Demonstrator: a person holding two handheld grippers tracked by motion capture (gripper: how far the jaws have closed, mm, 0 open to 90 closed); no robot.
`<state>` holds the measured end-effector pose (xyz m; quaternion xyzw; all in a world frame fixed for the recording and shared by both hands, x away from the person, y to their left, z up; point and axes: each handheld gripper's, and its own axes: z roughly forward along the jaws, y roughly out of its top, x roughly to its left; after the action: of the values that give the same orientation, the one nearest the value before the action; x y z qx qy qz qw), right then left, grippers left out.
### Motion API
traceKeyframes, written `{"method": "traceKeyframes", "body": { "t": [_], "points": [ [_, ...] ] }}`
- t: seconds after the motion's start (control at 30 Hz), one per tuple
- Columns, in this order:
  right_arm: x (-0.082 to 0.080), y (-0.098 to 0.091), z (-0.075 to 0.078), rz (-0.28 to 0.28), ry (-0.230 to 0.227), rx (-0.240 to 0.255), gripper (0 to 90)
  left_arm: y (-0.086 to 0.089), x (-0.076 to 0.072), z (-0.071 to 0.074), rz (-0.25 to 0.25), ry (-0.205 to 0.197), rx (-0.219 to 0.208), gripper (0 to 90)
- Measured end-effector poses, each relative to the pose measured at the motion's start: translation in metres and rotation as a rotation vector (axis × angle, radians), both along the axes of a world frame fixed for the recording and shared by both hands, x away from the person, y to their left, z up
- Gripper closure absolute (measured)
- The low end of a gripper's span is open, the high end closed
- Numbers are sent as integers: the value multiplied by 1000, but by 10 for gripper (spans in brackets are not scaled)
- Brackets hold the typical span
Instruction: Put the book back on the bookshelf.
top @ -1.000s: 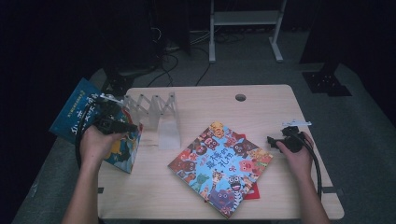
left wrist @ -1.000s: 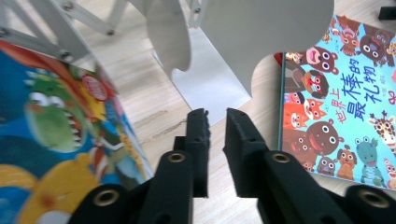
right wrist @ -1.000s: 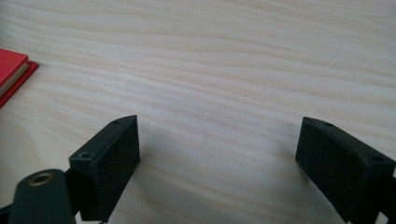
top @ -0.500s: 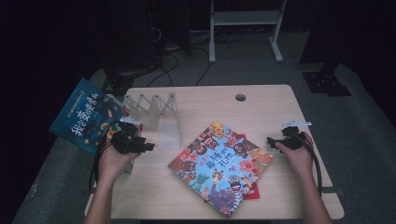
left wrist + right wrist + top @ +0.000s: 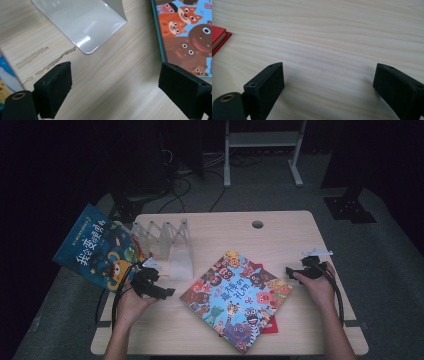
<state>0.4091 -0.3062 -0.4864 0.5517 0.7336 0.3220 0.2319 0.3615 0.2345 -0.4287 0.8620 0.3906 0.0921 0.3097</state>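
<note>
High view puts my left claw (image 5: 167, 292) low over the worktop (image 5: 280, 227), between the blue book (image 5: 97, 249) leaning at the left edge against the white folding rack (image 5: 167, 245) and the animal picture book (image 5: 235, 297) lying flat mid-worktop. Its jaws have just been opening and stand wide with nothing between them; left gripper view shows bare wood there, the rack's foot (image 5: 82, 22) ahead. My right claw (image 5: 291, 271) rests at the right, jaws wide over bare wood, a red book's corner (image 5: 218, 37) nearby.

Blue book (image 5: 99, 249), cartoon-animal book (image 5: 236, 297), red book (image 5: 269, 325).
</note>
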Motion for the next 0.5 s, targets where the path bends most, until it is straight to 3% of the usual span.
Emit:
{"method": "traceKeyframes", "body": {
  "t": [0.07, 0.17, 0.27, 0.5],
  "points": [
    [0, 0, 0, -2, -2, 0, 110, -2, 0, -2, -13, 15, -16, 105],
    [-2, -2, 2, 4, -5, 3, 213, -6, -2, -4, -28, 17, -27, 85],
    [-6, -5, 7, 25, 21, 18, 317, -10, -3, -6, -41, 23, -43, 79],
    [-28, -10, 22, 90, 1, 76, 384, -21, -8, -10, -76, 33, -31, 79]
  ]
}}
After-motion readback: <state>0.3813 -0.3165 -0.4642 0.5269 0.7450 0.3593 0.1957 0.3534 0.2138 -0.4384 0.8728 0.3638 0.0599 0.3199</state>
